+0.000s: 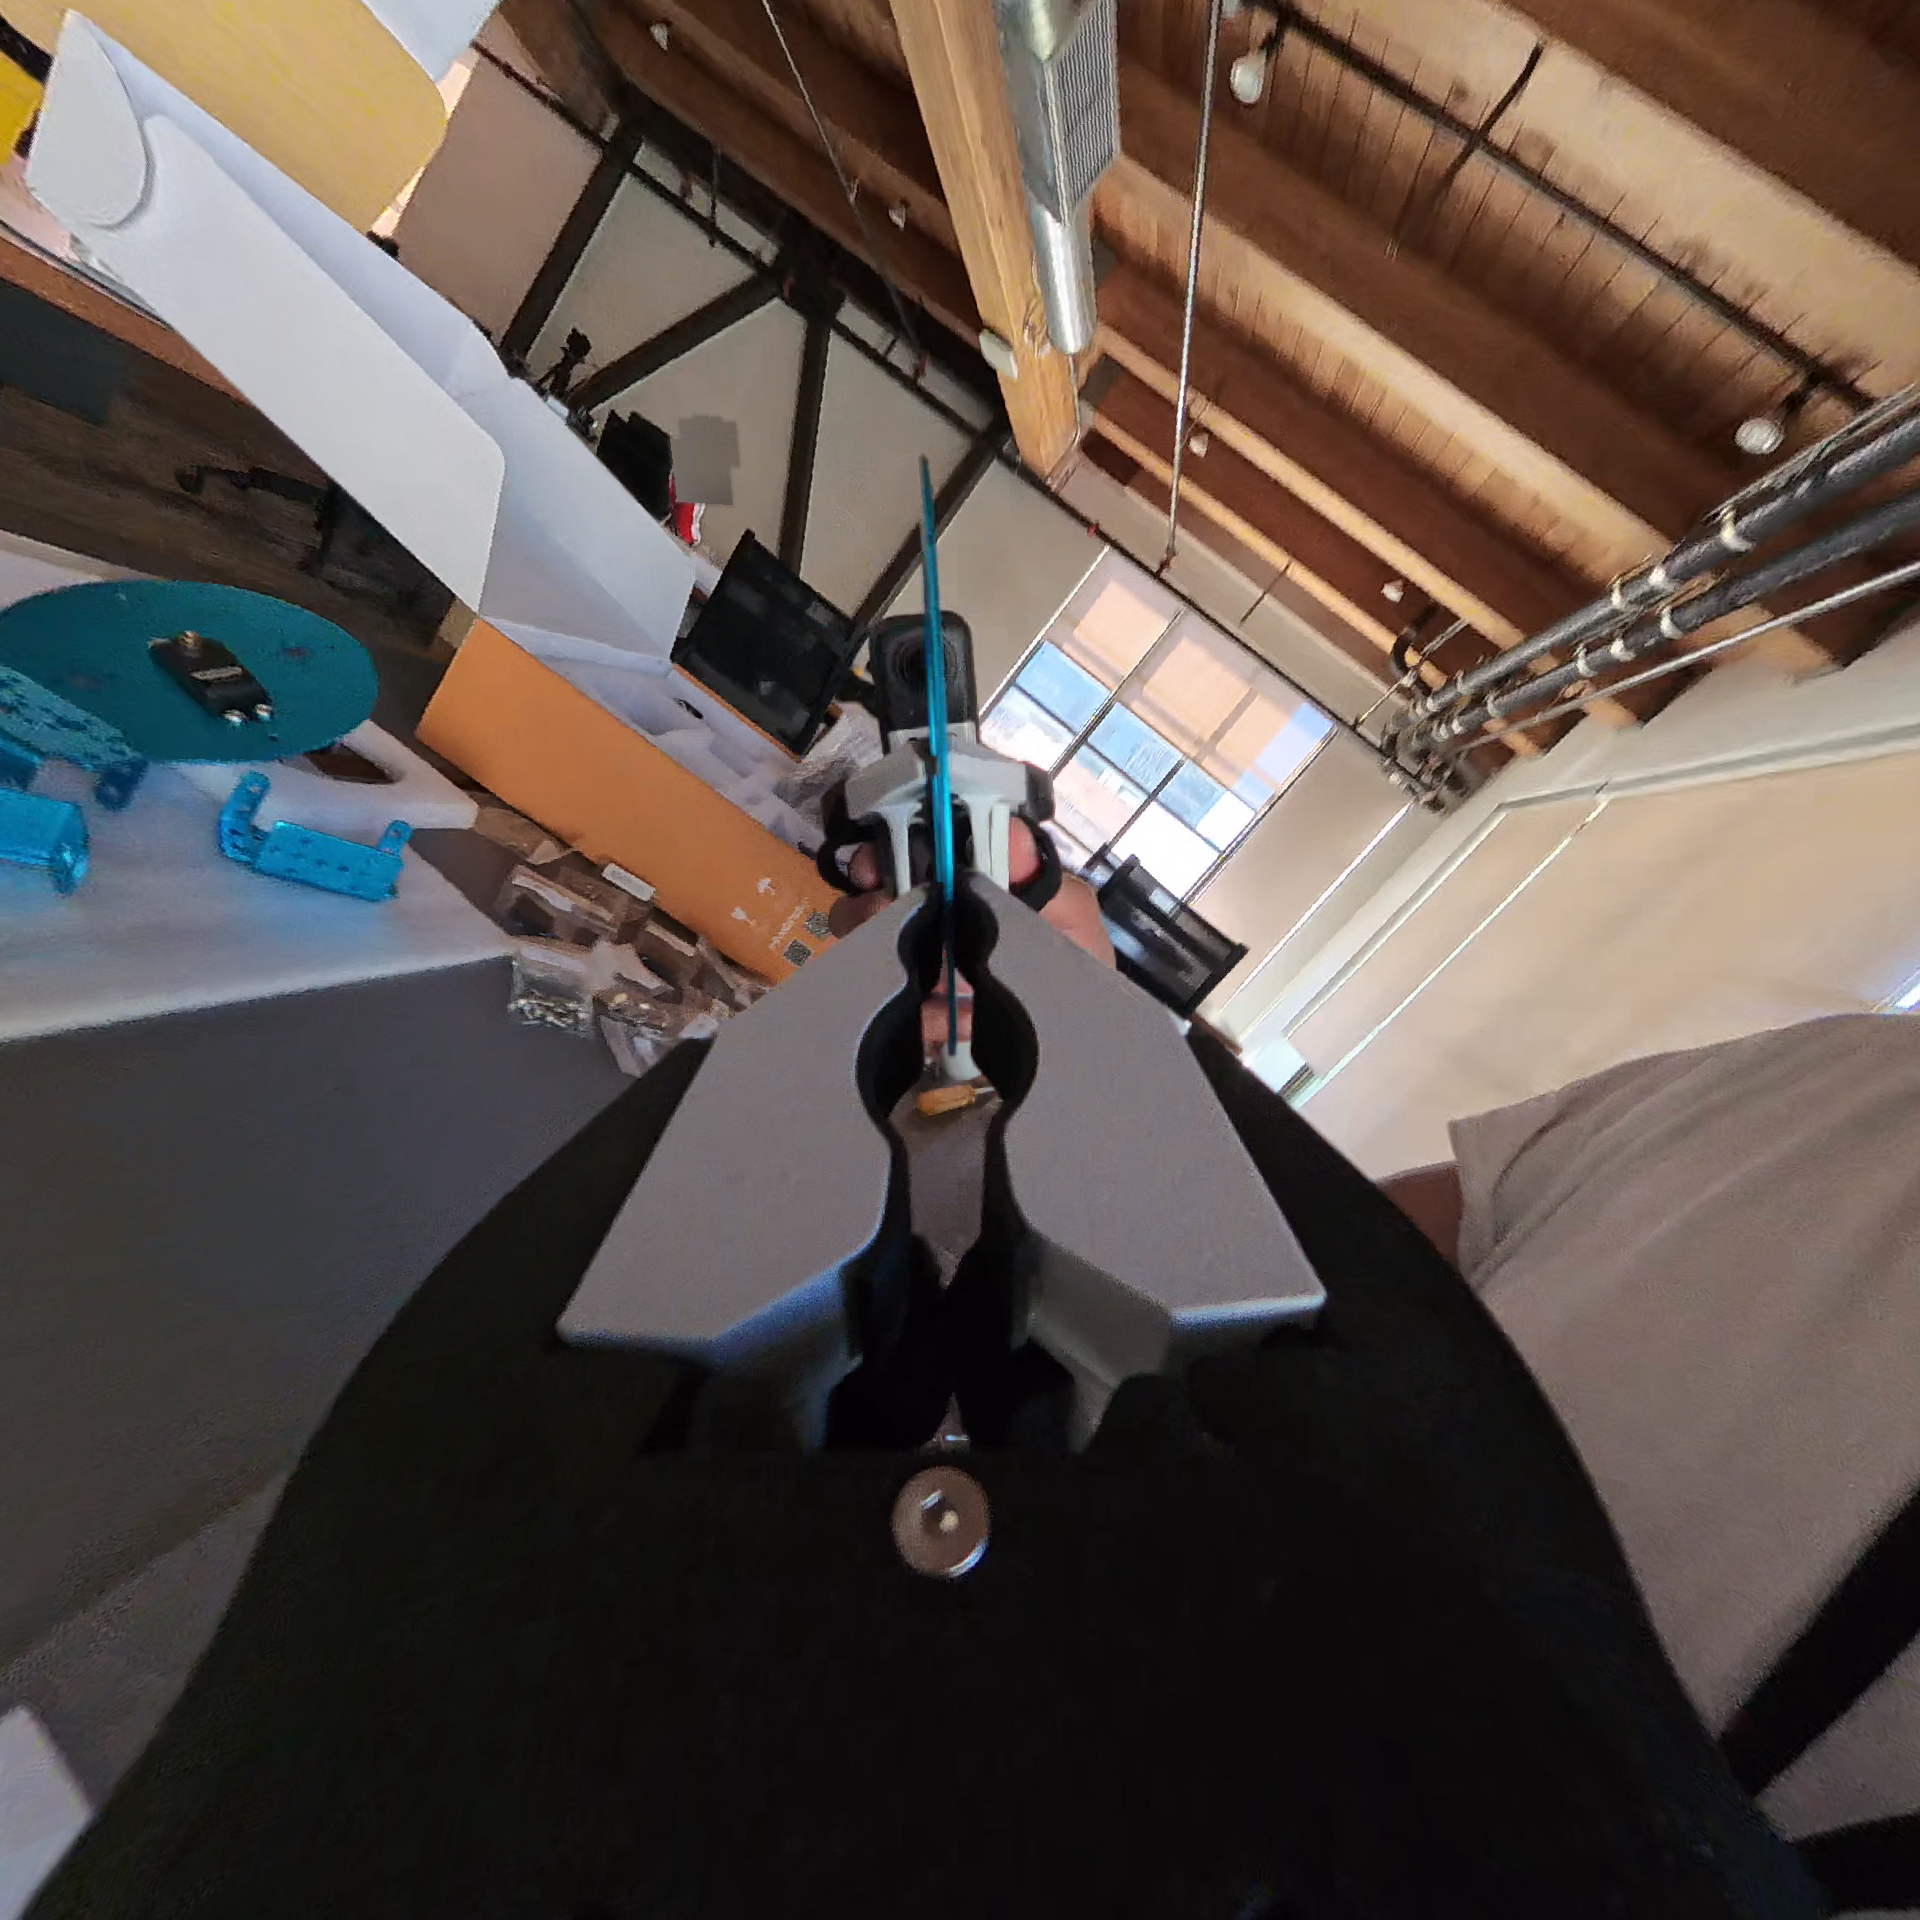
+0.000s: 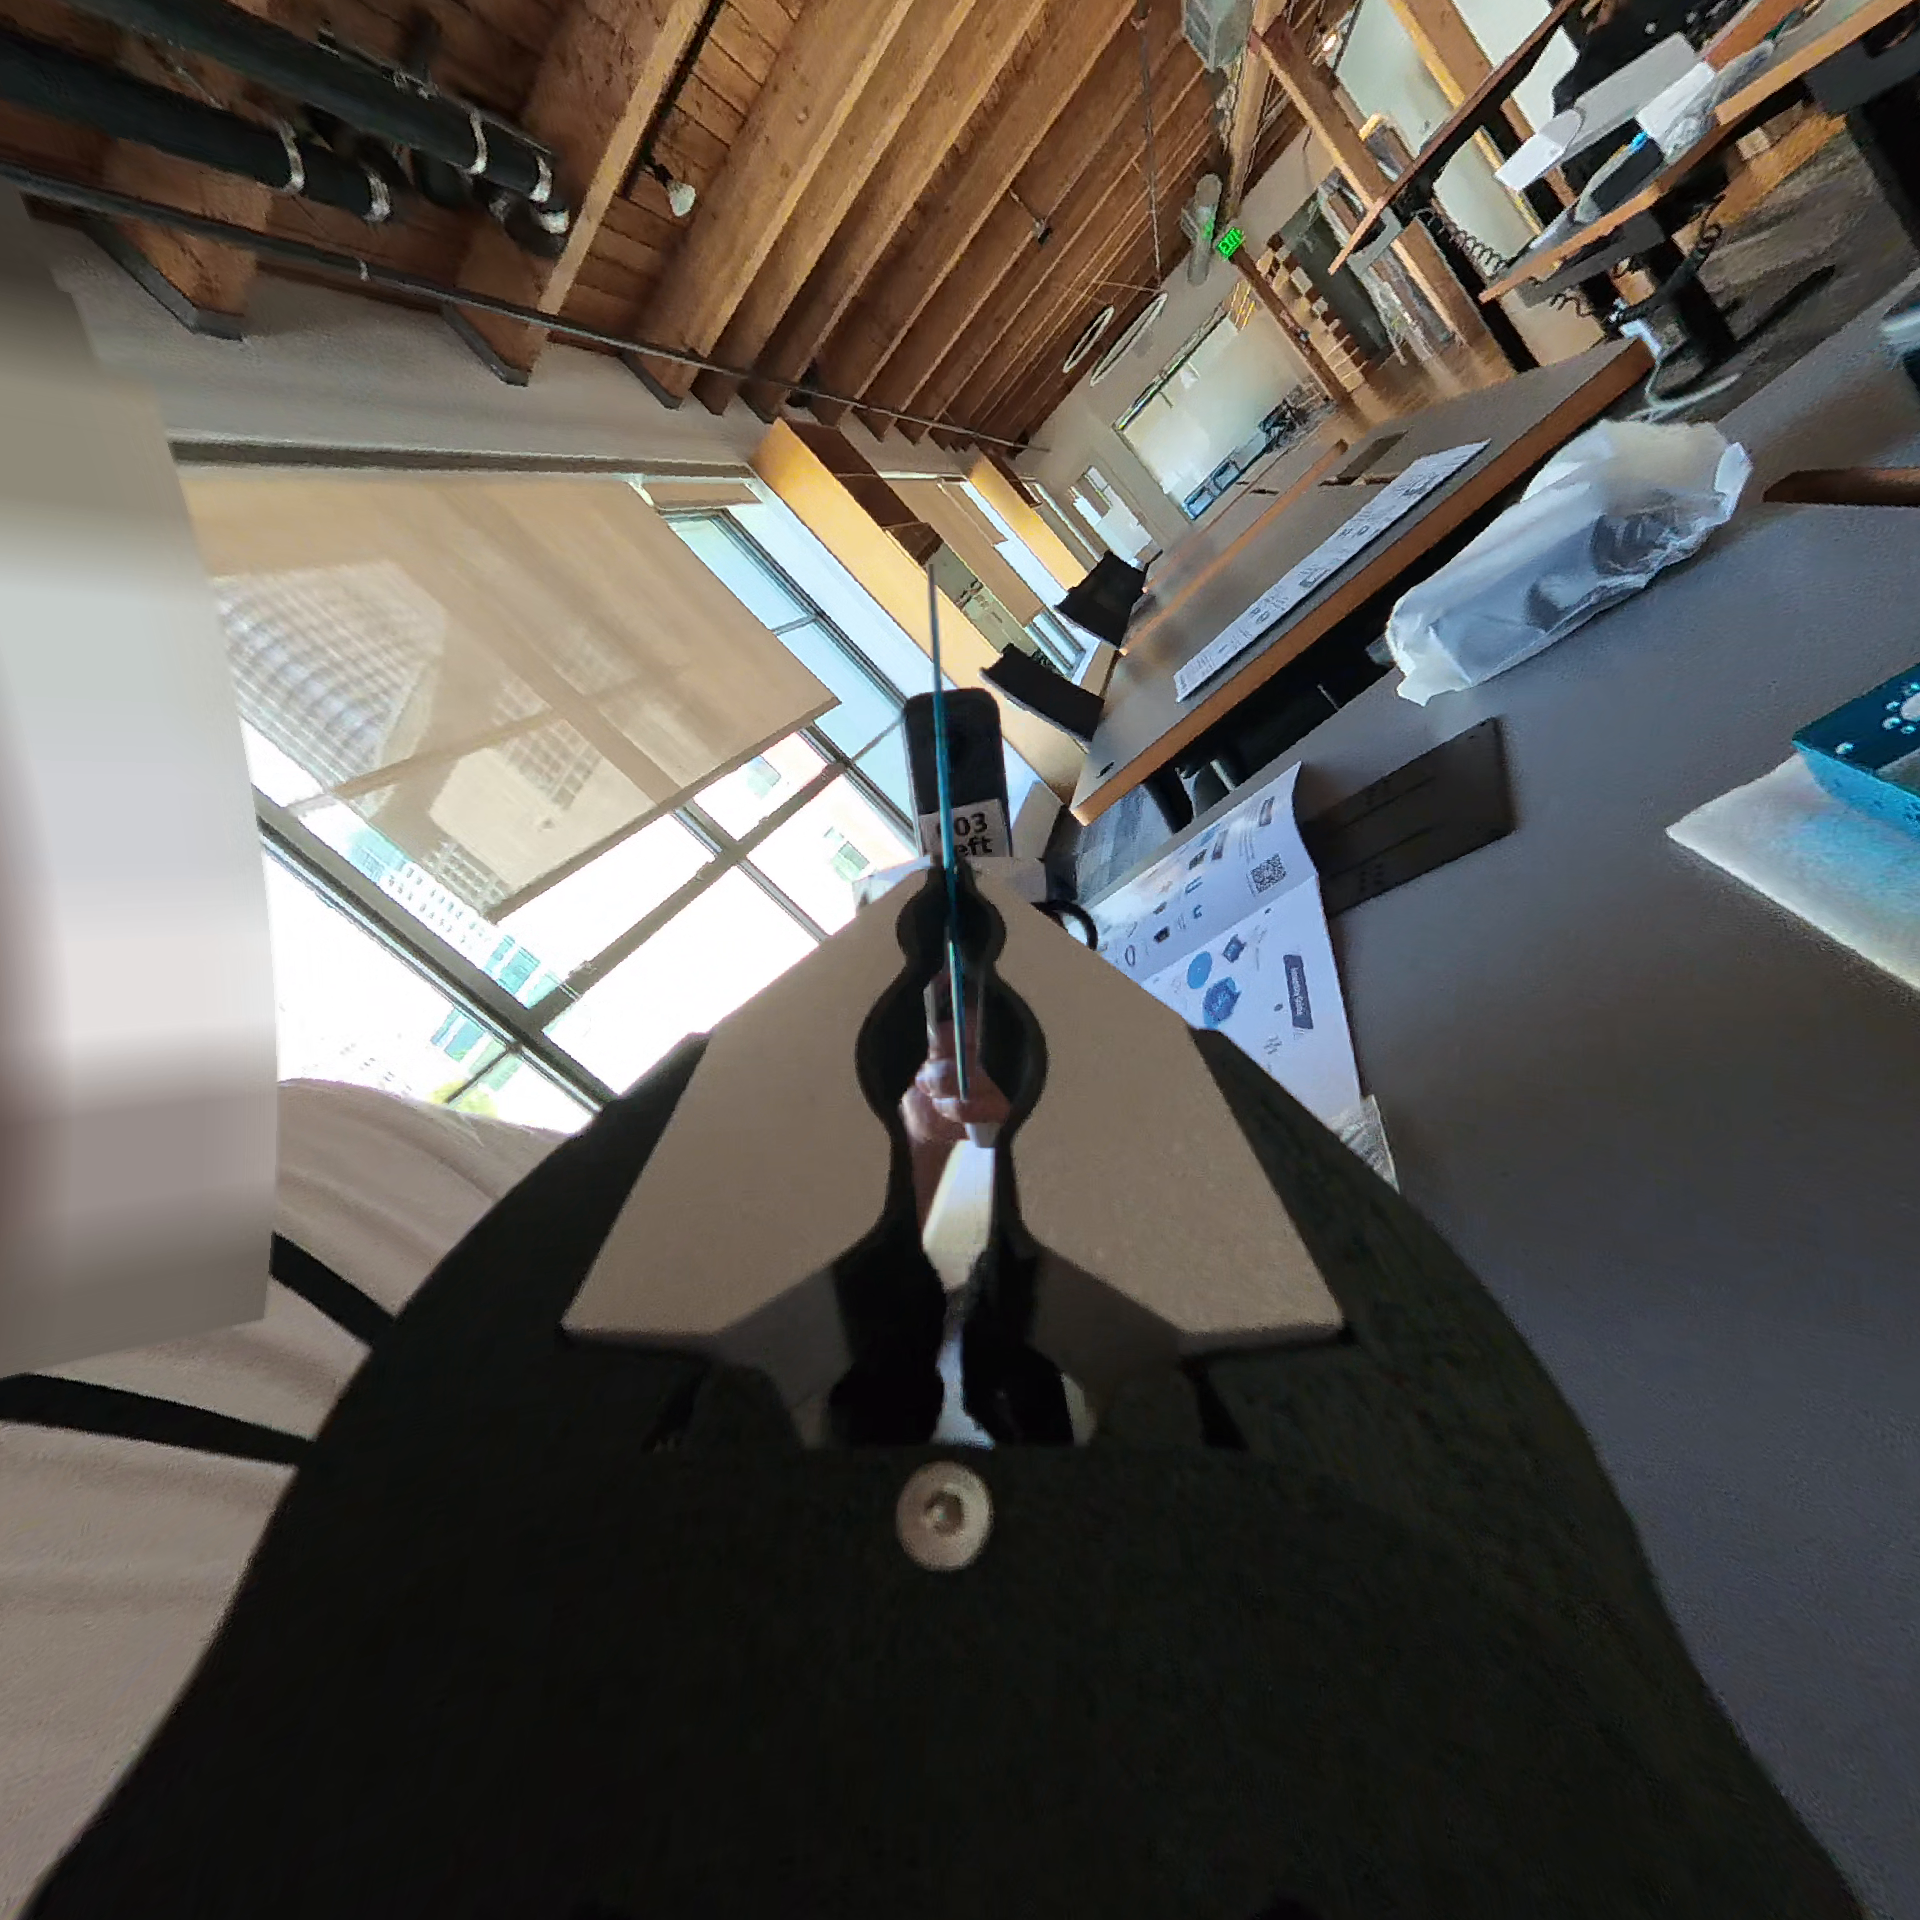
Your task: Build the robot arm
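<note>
A: In the left wrist view, what has the left gripper (image 1: 948, 914) got?

B: Its 2 grey fingers are clenched on a thin blue metal plate (image 1: 938, 665), seen edge-on and standing up out of the tips. Just beyond, the right gripper (image 1: 940, 800) faces it, with a hand behind.

A: And around it?

B: At left, on a white foam sheet (image 1: 208, 914), lie a teal round disc (image 1: 187, 675) carrying a small black part, and blue perforated brackets (image 1: 312, 836). An orange box (image 1: 623, 790) with its white lid open stands behind them.

A: And in the right wrist view?

B: The right gripper (image 2: 951, 883) is clamped on the same blue metal plate (image 2: 940, 717), again edge-on, held in the air between both tools. The left gripper's black camera body (image 2: 956, 769) sits right behind it. A printed leaflet (image 2: 1236, 935) and a plastic-wrapped bundle (image 2: 1558, 561) lie on the grey table (image 2: 1610, 1195) at right.
</note>
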`<state>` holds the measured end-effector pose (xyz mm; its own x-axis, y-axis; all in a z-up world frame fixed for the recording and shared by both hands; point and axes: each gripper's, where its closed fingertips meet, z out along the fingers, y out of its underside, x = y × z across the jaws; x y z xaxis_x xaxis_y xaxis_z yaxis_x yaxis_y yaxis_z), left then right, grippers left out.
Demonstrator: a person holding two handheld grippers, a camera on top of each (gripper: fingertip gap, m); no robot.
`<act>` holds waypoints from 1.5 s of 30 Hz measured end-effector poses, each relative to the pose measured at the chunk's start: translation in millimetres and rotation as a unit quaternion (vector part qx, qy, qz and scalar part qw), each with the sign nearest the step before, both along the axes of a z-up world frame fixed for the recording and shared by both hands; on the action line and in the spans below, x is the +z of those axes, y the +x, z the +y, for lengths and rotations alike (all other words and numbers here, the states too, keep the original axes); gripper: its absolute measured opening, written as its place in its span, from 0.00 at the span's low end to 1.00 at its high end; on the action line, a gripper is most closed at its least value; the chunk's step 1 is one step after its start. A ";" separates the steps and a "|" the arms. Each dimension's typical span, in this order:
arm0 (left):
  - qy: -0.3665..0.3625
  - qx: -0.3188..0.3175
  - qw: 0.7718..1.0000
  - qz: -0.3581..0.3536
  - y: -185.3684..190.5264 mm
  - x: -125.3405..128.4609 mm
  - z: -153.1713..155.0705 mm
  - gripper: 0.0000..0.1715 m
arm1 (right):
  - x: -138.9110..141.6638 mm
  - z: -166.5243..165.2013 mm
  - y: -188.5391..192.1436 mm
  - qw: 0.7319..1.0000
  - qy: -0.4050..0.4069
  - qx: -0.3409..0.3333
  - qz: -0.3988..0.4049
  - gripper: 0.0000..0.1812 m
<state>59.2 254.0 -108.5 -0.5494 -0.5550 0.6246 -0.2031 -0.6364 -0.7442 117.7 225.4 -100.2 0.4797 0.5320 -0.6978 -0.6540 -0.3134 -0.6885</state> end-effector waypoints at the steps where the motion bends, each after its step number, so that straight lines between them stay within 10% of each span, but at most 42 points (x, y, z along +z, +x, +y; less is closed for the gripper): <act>1: -0.005 0.000 1.000 -0.001 -6.3 -3.0 -2.7 0.00 | -1.7 -4.6 -5.5 1.000 0.006 0.000 -0.020 0.00; 5: -0.029 0.020 0.999 0.007 -41.0 -12.9 1.1 0.00 | -21.2 -33.0 -0.7 0.983 0.006 -0.044 -0.178 0.12; 13: -0.036 0.130 0.983 0.126 -101.2 -68.3 12.1 0.00 | -162.8 -94.5 -21.2 0.827 -0.177 0.000 -0.534 0.17; 25: -0.099 0.137 0.973 0.155 -110.9 -85.7 -19.6 0.00 | -199.8 -73.3 -23.9 0.751 -0.239 0.080 -0.610 0.03; 28: -0.153 0.127 0.971 0.136 -110.6 -76.7 -18.5 0.00 | -162.4 -53.7 -38.3 0.801 -0.162 0.039 -0.575 0.02; 33: -0.227 0.104 0.961 0.118 -110.0 -64.1 -17.8 0.00 | -12.6 -40.4 -95.0 0.913 0.190 -0.068 -0.354 0.02; 45: -0.292 0.072 0.945 0.132 -108.3 -66.4 -27.4 0.00 | -33.2 -20.9 -104.3 0.935 0.179 -0.106 -0.289 0.02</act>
